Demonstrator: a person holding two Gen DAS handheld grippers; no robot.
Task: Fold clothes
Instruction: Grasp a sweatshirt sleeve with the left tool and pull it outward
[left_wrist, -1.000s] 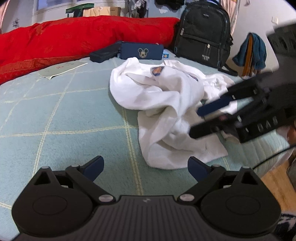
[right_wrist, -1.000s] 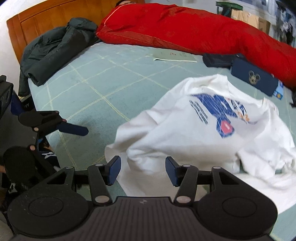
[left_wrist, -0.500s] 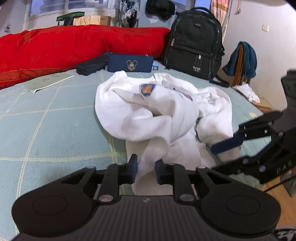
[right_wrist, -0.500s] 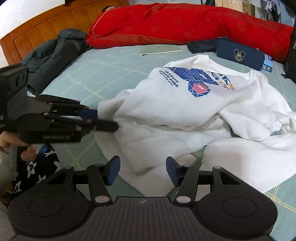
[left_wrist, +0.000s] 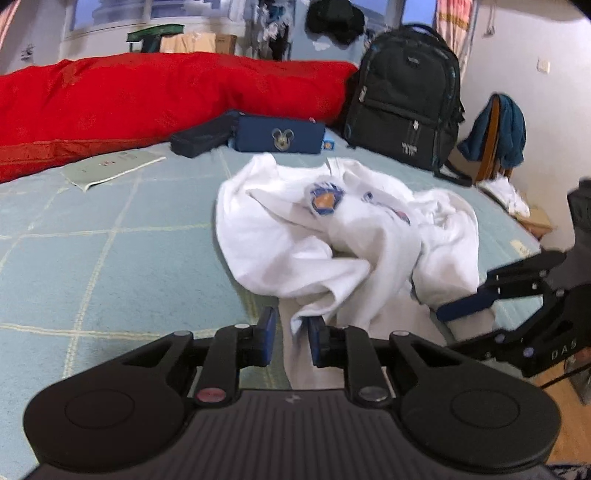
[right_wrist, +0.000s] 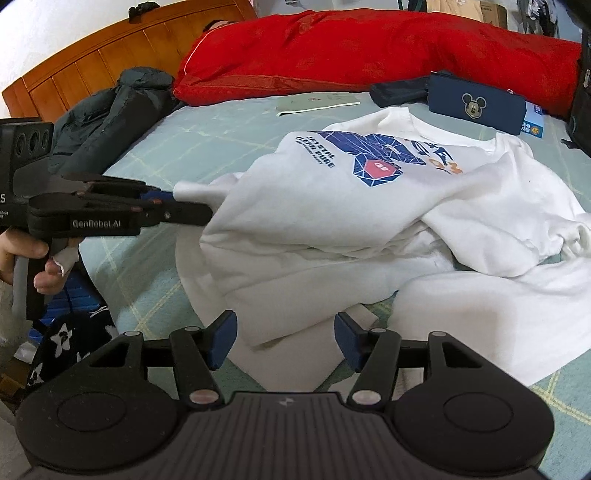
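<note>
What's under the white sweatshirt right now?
The white sweatshirt lies crumpled on the green checked bedspread, which shows around it. Its own folds cover the layers beneath, so anything else under it is hidden.

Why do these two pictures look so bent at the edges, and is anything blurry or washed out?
Both are fisheye views, so straight lines bow: the headboard curves in the right wrist view. In the left wrist view the backpack and far clutter look soft, and the white sweatshirt loses some fold detail to brightness. The right wrist view is sharper; its sweatshirt print reads clearly.
</note>
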